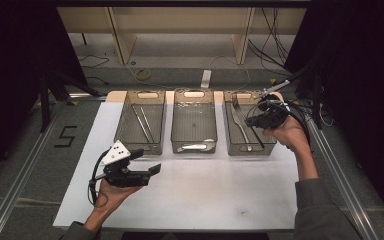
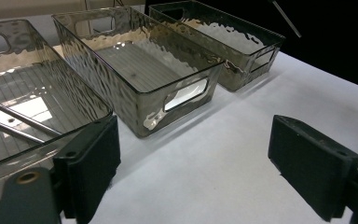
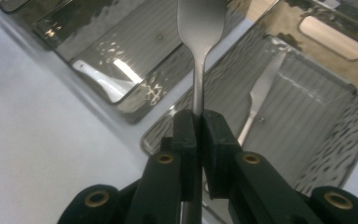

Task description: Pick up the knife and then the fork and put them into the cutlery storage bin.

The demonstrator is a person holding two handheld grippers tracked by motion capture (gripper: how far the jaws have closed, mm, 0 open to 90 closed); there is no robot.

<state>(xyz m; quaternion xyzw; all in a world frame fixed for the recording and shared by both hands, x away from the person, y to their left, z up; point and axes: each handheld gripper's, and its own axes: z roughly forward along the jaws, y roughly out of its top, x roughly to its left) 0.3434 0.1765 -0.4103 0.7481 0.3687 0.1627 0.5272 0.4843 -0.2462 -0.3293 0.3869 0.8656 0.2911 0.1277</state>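
Three clear plastic bins stand in a row at the back of the white mat: left bin, middle bin, right bin. My right gripper hovers over the right bin, shut on the thin handle of a silver utensil whose head runs off the top of the right gripper view. Another silver utensil lies inside that bin. My left gripper is held low over the mat in front of the left bin, open with nothing between its jaws.
Two thin metal rods lie in the left bin. The middle bin looks bare inside. A white mat covers the table in front of the bins. Metal rails run along both table sides, and cables lie behind.
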